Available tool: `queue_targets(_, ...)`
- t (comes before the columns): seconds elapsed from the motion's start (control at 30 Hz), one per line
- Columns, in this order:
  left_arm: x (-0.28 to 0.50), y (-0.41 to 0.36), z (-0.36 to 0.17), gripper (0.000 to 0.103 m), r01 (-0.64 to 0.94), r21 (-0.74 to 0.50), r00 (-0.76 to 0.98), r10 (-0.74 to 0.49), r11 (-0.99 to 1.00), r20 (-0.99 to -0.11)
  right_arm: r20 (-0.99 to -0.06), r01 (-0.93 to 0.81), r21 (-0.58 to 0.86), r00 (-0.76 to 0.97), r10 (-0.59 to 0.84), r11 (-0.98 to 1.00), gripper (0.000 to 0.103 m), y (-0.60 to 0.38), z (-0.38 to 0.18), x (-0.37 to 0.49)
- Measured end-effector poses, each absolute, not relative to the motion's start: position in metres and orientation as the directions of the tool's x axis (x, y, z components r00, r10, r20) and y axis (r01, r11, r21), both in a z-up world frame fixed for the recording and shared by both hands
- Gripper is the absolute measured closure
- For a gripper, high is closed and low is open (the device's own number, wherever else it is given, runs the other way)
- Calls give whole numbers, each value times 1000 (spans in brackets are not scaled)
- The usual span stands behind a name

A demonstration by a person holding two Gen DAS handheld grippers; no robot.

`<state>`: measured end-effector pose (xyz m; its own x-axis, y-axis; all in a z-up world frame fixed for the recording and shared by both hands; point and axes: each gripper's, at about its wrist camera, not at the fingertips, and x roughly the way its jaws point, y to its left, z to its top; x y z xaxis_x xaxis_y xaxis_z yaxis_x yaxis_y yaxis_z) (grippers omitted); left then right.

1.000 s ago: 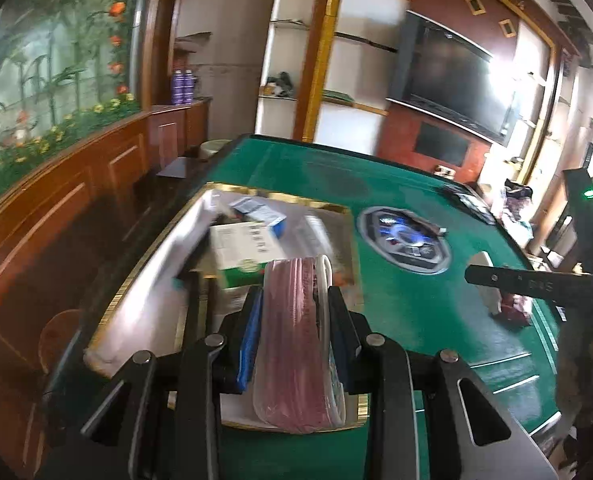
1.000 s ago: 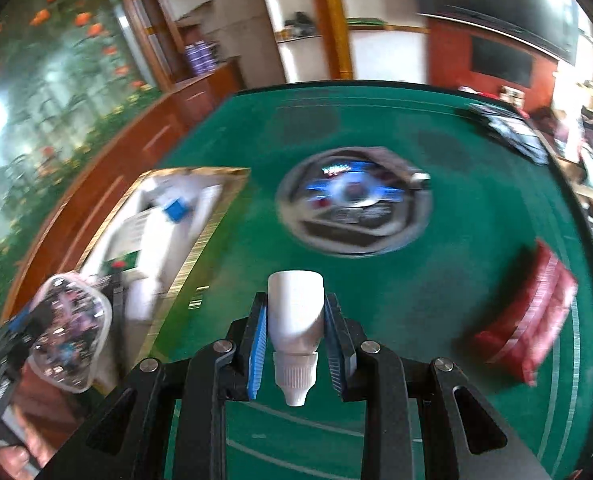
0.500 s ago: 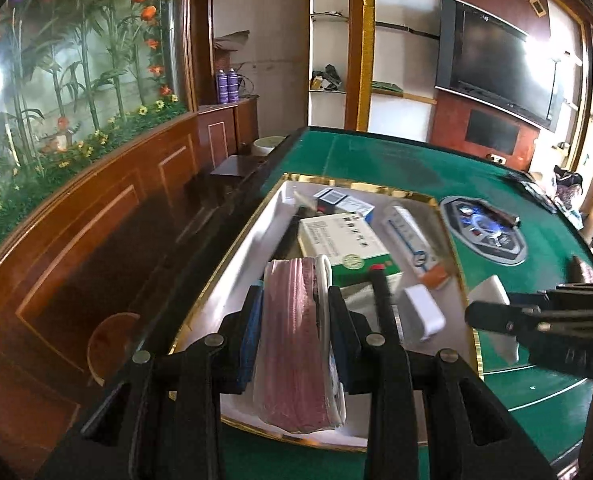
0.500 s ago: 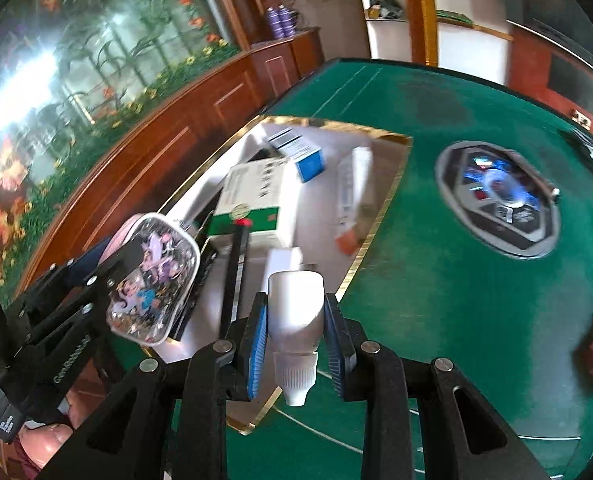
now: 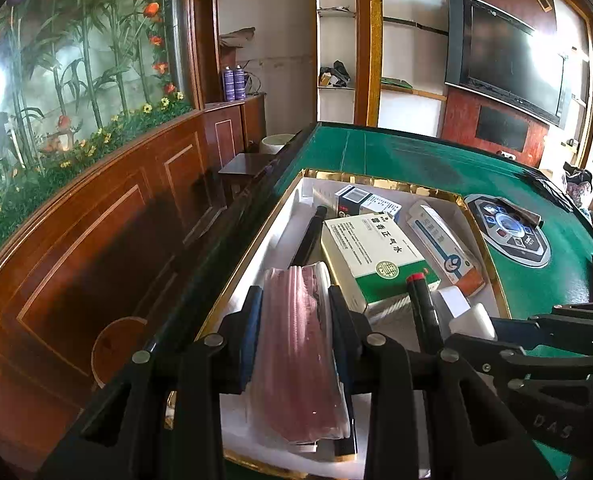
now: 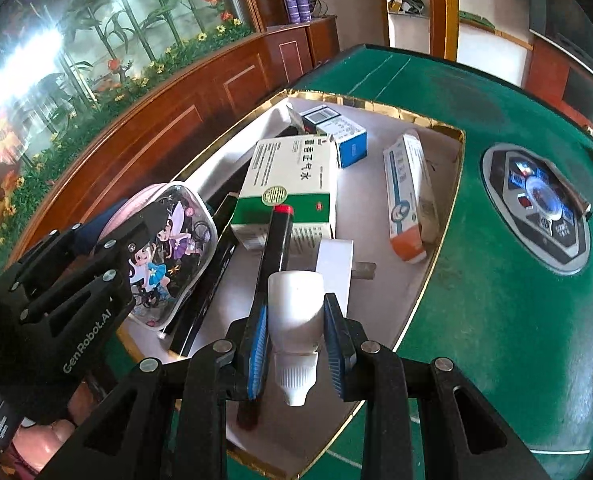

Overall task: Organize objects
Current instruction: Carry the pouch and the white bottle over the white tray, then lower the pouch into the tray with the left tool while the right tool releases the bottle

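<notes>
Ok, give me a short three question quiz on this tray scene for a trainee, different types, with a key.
1. True or false: the right gripper holds a small white bottle.
2. The left gripper holds: A) a cartoon pouch, B) a blue box, C) a red pen.
3. Fill in: the green and white medicine box lies inside the gold-rimmed ____.

Key: 1 true; 2 A; 3 tray.

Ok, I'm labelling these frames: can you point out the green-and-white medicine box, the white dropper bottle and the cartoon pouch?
green-and-white medicine box (image 6: 292, 172): right wrist view, on its printed top face.
white dropper bottle (image 6: 295, 306): right wrist view, on its body between the tool's pads.
cartoon pouch (image 6: 172, 236): right wrist view, on its clear printed side.
</notes>
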<state>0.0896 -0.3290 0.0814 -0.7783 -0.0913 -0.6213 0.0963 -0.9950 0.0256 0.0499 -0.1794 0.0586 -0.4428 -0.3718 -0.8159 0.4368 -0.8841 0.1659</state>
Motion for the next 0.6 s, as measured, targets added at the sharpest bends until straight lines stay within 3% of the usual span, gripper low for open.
queue_targets(0.6,73,-326,79,71,73,5,-781,-61,-997,-622,-811,442,166,-448,-377,-882,74,-189,53,38)
